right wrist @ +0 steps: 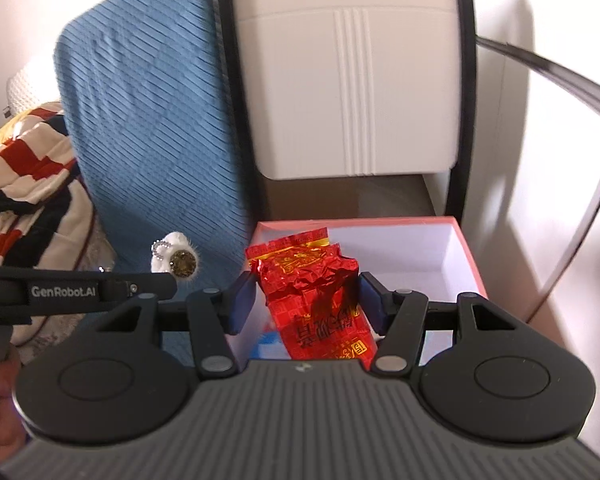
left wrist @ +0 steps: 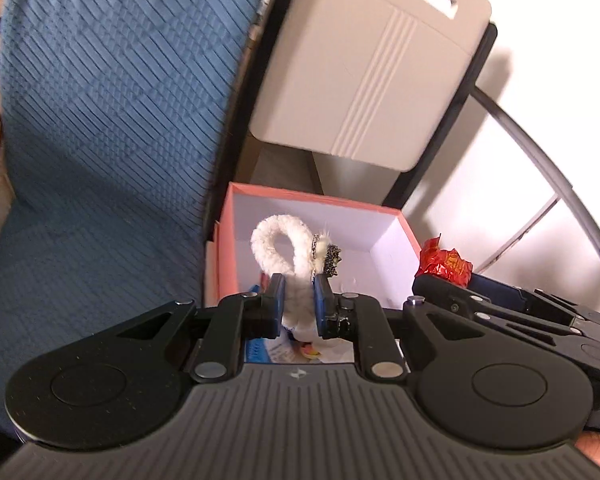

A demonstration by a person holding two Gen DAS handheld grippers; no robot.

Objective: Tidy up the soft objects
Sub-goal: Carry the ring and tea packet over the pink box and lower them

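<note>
Fingers (left wrist: 278,300) of the left gripper (left wrist: 298,300) are pinching a white fluffy keychain (left wrist: 278,240), the right gripper (right wrist: 306,300) is clamping a crinkled red foil packet (right wrist: 312,292), both hanging above the open pink box (right wrist: 470,256), each risking slipping or dropping outside its rim.

Left view: rides on the left tool (left wrist: 298,300), looking forward and down, close above the pink box (left wrist: 410,236).
Right view: rides on the right tool (right wrist: 306,298), same tilt, just beside it.
Shared: the box (right wrist: 466,248), blue cushion (left wrist: 112,120), beige panel (right wrist: 348,80).
</note>
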